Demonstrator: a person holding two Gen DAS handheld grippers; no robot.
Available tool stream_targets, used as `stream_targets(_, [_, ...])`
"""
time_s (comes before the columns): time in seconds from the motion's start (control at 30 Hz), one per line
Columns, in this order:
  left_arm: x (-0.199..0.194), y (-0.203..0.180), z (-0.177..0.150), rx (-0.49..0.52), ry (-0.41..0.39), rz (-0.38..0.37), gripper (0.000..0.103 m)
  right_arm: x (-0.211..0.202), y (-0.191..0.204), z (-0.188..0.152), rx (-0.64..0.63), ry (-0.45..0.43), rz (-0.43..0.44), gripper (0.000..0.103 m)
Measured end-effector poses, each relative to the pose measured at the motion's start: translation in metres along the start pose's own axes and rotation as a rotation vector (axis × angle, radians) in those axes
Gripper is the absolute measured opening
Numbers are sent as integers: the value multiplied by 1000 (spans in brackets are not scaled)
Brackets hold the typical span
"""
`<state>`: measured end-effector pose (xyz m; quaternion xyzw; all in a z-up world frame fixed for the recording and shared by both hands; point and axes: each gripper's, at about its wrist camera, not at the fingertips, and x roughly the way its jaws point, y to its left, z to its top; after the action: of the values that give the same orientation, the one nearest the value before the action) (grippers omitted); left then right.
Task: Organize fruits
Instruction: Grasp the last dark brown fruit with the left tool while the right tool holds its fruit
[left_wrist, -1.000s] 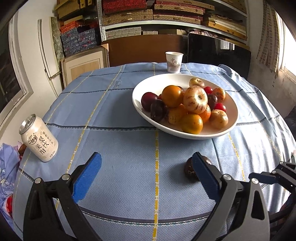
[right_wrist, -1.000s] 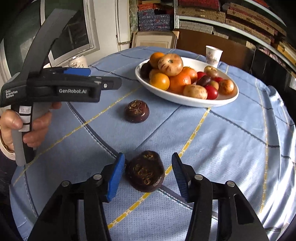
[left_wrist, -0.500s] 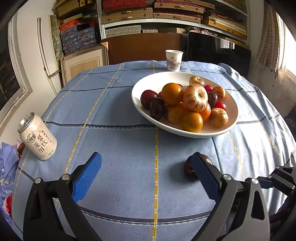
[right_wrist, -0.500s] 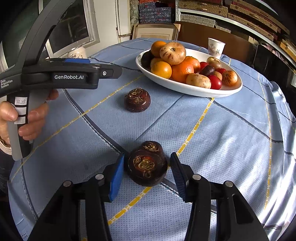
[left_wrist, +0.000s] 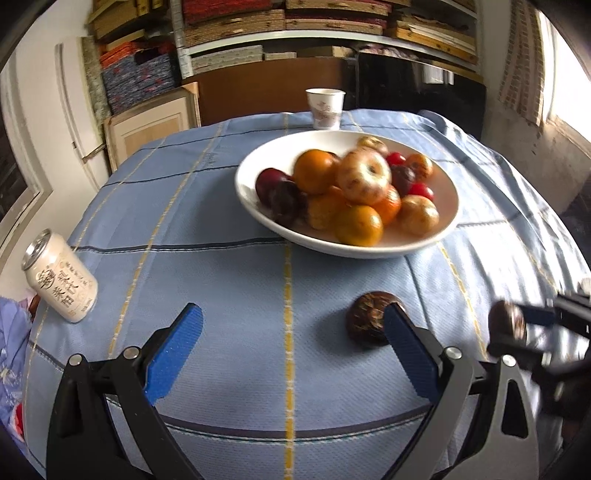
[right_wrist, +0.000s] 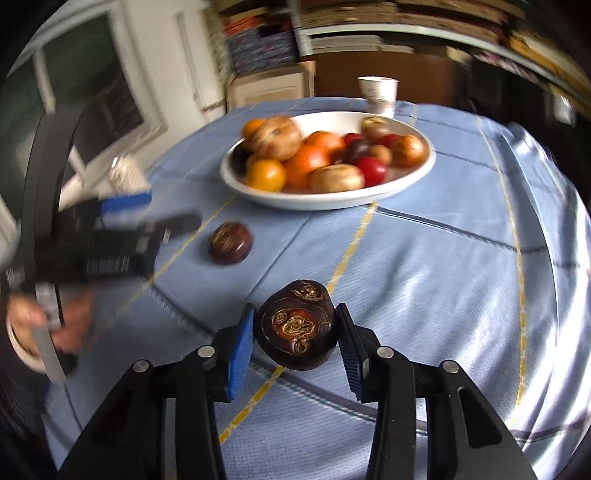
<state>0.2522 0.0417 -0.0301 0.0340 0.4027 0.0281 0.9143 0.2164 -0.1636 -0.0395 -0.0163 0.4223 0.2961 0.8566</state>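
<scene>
A white bowl (left_wrist: 448, 221) piled with oranges, plums and other fruit stands mid-table; it also shows in the right wrist view (right_wrist: 421, 171). My right gripper (right_wrist: 295, 338) is shut on a dark brown fruit (right_wrist: 297, 325) and holds it above the cloth; that fruit also shows at the right edge of the left wrist view (left_wrist: 508, 325). A second dark brown fruit (left_wrist: 367, 323) lies on the cloth in front of the bowl, partly behind my left gripper's right finger; it shows in the right wrist view too (right_wrist: 231, 242). My left gripper (left_wrist: 291, 339) is open and empty.
A drink can (left_wrist: 61, 277) stands at the table's left edge. A paper cup (left_wrist: 325, 103) stands behind the bowl. The blue checked tablecloth (left_wrist: 221, 221) covers a round table. Shelves and boards line the back wall.
My right gripper has closed on the near dark fruit and lifted it off the cloth. Both views are blurred from motion; the left gripper stayed open.
</scene>
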Motion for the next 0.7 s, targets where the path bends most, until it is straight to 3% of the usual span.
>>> stream_targets(0.17, [3, -18, -5, 62, 16, -88, 96, 3, -26, 3, 145, 16, 42, 44])
stream_targets(0.3, [2, -29, -8, 102, 12, -130, 95, 2, -24, 2, 134, 11, 12, 44])
stream_targets(0.5, [8, -41, -9, 151, 29, -184, 70, 5, -21, 3, 135, 19, 32, 44])
stream_targets(0.63, [16, -42, -6, 146, 47, -189, 66, 5, -22, 2, 143, 20, 44, 44])
stream_targets(0.7, [20, -41, -4, 144, 53, -192, 58, 5, -23, 2, 147, 23, 55, 44])
